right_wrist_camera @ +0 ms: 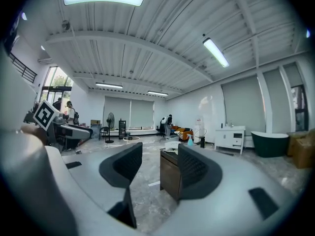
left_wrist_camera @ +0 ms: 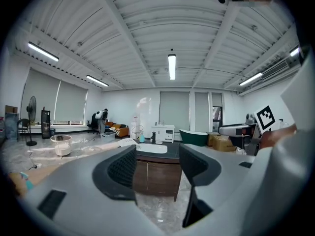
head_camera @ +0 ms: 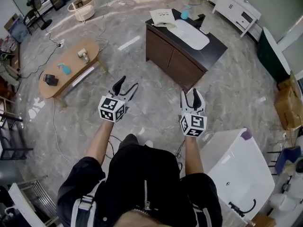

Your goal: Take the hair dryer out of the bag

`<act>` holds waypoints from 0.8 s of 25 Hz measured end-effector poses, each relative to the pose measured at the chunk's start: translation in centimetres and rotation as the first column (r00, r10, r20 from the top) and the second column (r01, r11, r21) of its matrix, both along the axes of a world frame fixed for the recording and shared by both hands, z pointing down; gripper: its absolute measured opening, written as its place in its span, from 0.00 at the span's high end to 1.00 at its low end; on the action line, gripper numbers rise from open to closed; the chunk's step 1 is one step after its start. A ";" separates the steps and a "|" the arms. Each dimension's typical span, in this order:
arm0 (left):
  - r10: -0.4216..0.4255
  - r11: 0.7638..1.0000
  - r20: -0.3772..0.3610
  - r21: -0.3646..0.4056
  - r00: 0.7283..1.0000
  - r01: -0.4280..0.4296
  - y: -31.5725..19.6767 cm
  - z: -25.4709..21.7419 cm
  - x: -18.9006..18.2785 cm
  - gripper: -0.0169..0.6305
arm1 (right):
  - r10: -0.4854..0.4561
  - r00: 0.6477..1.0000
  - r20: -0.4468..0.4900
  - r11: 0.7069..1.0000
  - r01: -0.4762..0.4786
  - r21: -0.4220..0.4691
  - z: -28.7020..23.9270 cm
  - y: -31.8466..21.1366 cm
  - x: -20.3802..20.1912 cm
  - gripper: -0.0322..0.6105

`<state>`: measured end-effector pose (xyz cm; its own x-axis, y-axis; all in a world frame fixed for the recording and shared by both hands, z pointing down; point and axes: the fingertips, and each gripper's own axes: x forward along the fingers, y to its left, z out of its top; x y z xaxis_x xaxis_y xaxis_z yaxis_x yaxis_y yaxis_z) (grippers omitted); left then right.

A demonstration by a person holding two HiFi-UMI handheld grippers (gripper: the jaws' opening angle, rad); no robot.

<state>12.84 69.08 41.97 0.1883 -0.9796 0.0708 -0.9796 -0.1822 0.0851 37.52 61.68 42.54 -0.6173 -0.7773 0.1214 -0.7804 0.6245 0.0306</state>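
The left hand-held gripper (head_camera: 128,85) is released, its two dark jaws standing wide apart with nothing between them; only floor and the dark cabinet (head_camera: 173,60) show through the gap. The right hand-held gripper (head_camera: 190,96) is released too, jaws apart and empty. Both are held out level in front of the person, well short of the cabinet, the left one off its near-left corner and the right one before its near-right end.

On the cabinet's black surface (head_camera: 215,45) a flat white bag (head_camera: 163,17) with dark print lies at the far-left corner. The hair dryer itself cannot be made out. Just right of the bag stands a blue spray bottle (head_camera: 184,14), and a white oval basin (head_camera: 191,33) lies along the middle of the top. Well to the left of the cabinet stands a low oval wooden table (head_camera: 71,66). Right of the cabinet and nearer the person, beside the right arm, stands a white bathtub (head_camera: 239,167).
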 end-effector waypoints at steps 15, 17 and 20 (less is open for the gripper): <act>-0.039 0.999 0.008 -0.002 0.999 0.039 -3.7 0.6 -2.6 0.55 | -0.057 0.998 -0.011 0.998 0.057 -0.012 1.0 -5.1 -4.1 0.60; -0.038 0.999 0.005 -0.007 0.999 0.038 -5.2 1.1 -3.4 0.55 | -0.054 0.998 -0.014 0.998 0.054 -0.012 1.1 -6.5 -4.9 0.60; -0.026 1.000 -0.001 -0.011 1.000 0.026 -8.1 1.6 -4.9 0.55 | -0.048 0.999 -0.020 0.999 0.048 -0.012 1.3 -9.1 -6.5 0.60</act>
<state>7.94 60.95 43.61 0.1633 -0.9832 0.0814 -0.9838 -0.1561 0.0882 30.99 52.61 43.88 -0.6515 -0.7452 0.1425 -0.7486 0.6619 0.0386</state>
